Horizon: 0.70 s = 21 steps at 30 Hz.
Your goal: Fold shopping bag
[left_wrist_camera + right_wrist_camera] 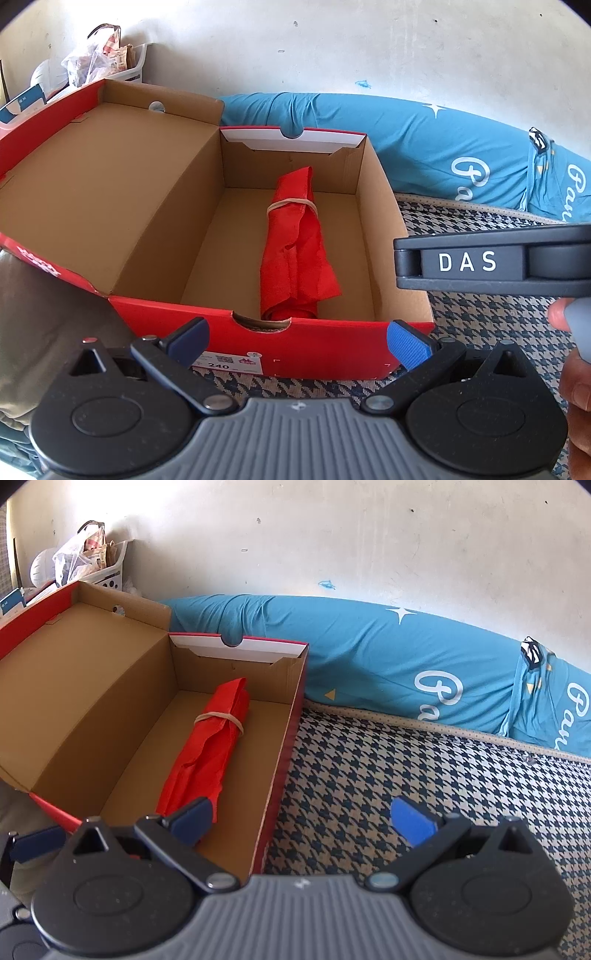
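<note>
A red shopping bag (295, 247) lies rolled up inside an open red shoebox (332, 343), bound near its far end by a tan rubber band (291, 205). My left gripper (299, 343) is open, just in front of the box's near wall, holding nothing. The right wrist view shows the same bag (207, 753) and band (221, 718) in the box (284, 746). My right gripper (303, 823) is open and empty over the box's right wall, its left finger above the box floor. The right gripper's body (491, 260) shows at the right of the left wrist view.
The box lid (103, 192) stands open to the left. A houndstooth mat (424, 775) covers the surface to the right. A blue bolster (369, 657) lies along the white wall. A white basket (122, 70) with plastic bags sits at the far left. A person's hand (576, 398) is at the right edge.
</note>
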Each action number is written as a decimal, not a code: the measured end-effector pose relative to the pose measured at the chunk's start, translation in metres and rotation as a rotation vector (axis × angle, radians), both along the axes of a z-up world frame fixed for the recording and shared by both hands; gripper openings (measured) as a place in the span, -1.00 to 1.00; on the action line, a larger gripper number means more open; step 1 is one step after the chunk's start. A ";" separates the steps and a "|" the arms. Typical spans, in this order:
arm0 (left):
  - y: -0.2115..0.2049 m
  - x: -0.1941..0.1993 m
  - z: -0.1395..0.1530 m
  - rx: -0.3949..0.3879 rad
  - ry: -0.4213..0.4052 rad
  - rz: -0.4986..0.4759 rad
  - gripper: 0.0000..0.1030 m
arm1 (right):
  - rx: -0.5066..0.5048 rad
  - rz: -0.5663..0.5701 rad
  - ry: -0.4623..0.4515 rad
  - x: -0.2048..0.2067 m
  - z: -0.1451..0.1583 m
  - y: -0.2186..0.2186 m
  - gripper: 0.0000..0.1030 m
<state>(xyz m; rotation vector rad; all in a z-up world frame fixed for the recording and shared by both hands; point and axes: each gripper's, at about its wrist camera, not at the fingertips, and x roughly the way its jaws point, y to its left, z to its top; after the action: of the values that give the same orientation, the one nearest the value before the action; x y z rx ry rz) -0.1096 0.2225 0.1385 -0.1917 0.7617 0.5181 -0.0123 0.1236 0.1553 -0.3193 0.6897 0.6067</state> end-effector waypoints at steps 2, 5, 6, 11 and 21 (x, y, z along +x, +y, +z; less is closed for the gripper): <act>0.004 -0.001 0.000 0.001 -0.002 0.012 1.00 | 0.000 0.000 0.004 0.000 0.000 -0.001 1.00; 0.009 -0.002 0.000 0.003 -0.002 0.025 1.00 | 0.002 -0.011 0.017 0.003 0.000 -0.002 1.00; 0.011 -0.003 0.001 0.004 -0.003 0.031 1.00 | 0.001 -0.018 0.021 0.005 0.000 -0.003 1.00; 0.009 -0.003 0.002 0.008 -0.007 0.020 1.00 | 0.005 -0.039 0.043 0.010 -0.001 -0.008 1.00; 0.002 0.000 0.003 0.005 -0.008 0.001 1.00 | 0.005 -0.032 0.043 0.010 -0.003 -0.007 1.00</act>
<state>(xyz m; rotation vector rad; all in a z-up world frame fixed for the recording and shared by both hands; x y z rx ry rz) -0.1095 0.2245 0.1412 -0.1894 0.7529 0.5196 -0.0026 0.1161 0.1523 -0.2904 0.7332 0.5862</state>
